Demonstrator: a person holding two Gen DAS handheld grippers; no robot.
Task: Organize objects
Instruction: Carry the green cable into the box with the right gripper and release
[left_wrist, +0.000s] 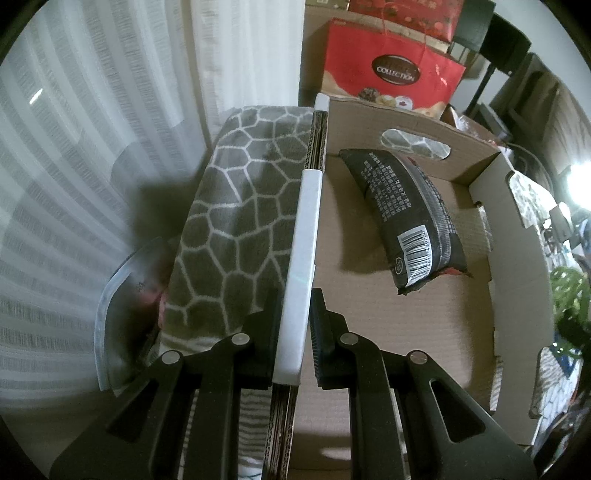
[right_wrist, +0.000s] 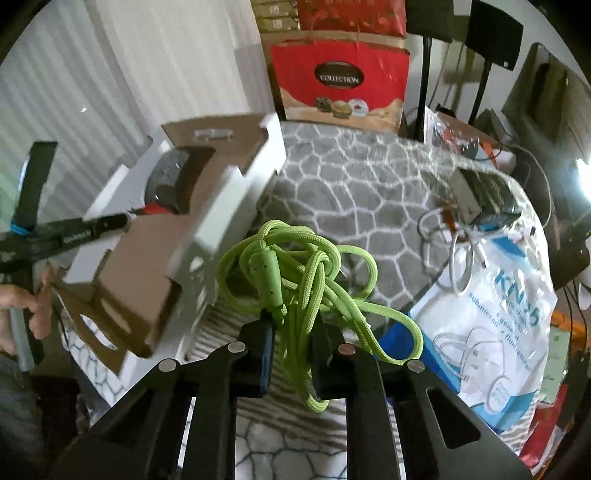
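Tongs (left_wrist: 293, 325) on box (left_wrist: 509, 280) wall, packet (left_wrist: 410, 210) inside.

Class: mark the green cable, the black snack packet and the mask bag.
green cable (right_wrist: 314, 269): right wrist view, tangled loops.
black snack packet (left_wrist: 406, 206): left wrist view, printed back.
mask bag (right_wrist: 491, 325): right wrist view, white front.

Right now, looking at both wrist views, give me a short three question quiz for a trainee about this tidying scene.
1. True or false: the left gripper is shut on the box wall.
2. What does the right gripper hold? A) mask bag B) green cable C) black packet
3. What already lies inside the box?

Key:
1. True. Its pads clamp the white-edged wall.
2. B. The green cable is pinched between its fingers; the mask bag lies on the blanket.
3. The black packet, on the box floor.
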